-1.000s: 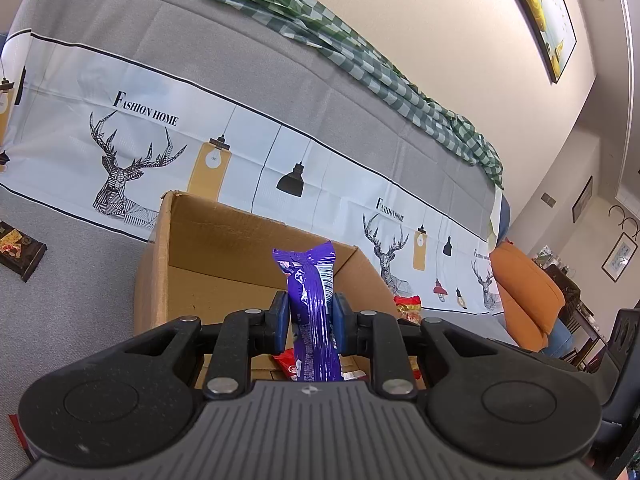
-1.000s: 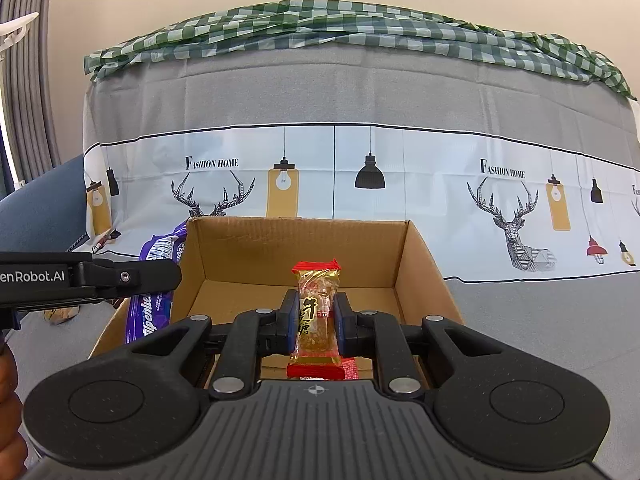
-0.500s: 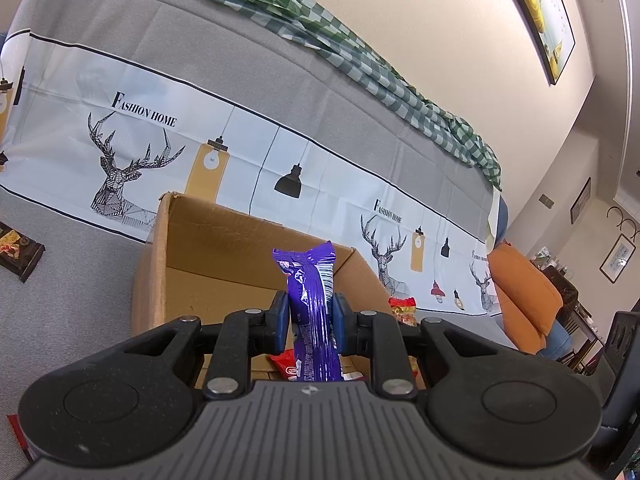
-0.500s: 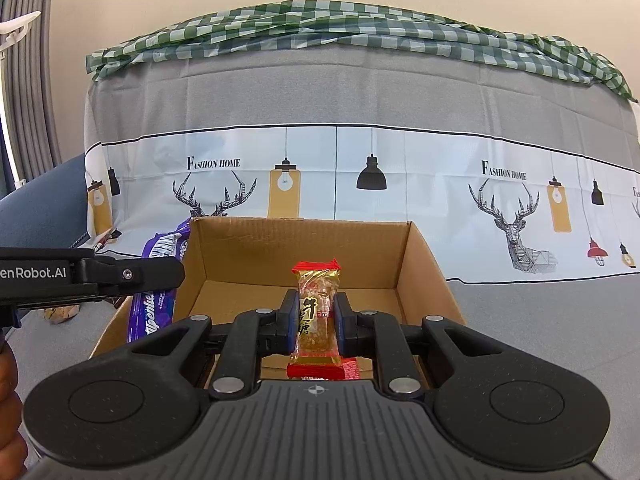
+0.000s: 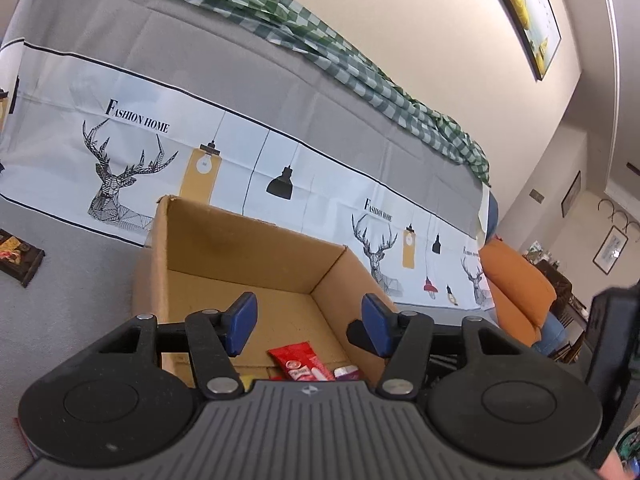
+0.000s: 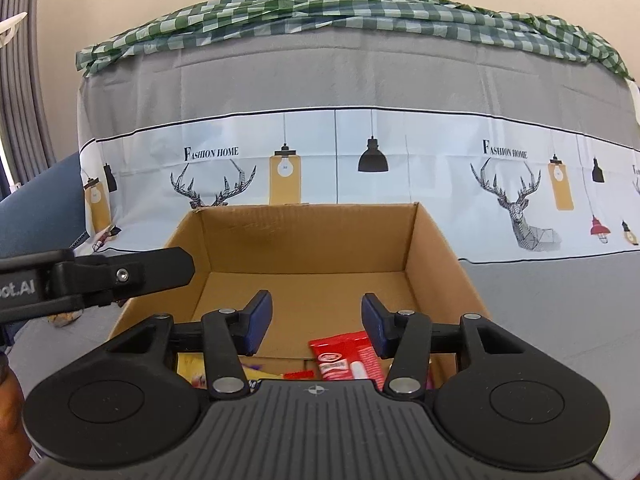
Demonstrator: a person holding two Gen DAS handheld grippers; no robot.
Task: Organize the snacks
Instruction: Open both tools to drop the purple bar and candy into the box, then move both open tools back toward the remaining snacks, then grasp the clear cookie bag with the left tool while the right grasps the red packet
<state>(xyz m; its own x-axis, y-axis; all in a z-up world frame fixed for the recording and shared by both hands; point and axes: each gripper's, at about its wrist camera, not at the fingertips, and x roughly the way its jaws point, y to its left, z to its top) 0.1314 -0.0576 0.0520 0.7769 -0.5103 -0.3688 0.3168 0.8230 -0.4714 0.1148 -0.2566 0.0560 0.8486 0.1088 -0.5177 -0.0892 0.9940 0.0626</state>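
Observation:
An open cardboard box (image 5: 256, 244) stands on the grey cloth; it also shows in the right wrist view (image 6: 308, 236). My left gripper (image 5: 308, 322) is open and empty above the box's near part. My right gripper (image 6: 316, 322) is open and empty above the same box. A red snack packet (image 5: 300, 364) lies on the box floor, also seen in the right wrist view (image 6: 348, 354), beside a yellow packet (image 6: 190, 366). The left gripper's finger (image 6: 120, 274) reaches over the box's left wall in the right wrist view.
A dark snack packet (image 5: 18, 256) lies on the cloth left of the box. A sofa back with a deer-print cover (image 6: 360, 160) and a green checked cloth (image 6: 340, 4) rises behind the box. An orange cushion (image 5: 516, 280) sits at the right.
Both grippers opened. The purple packet left my left gripper and the orange candy left my right gripper; neither shows clearly now. Both grippers sit closer over the box.

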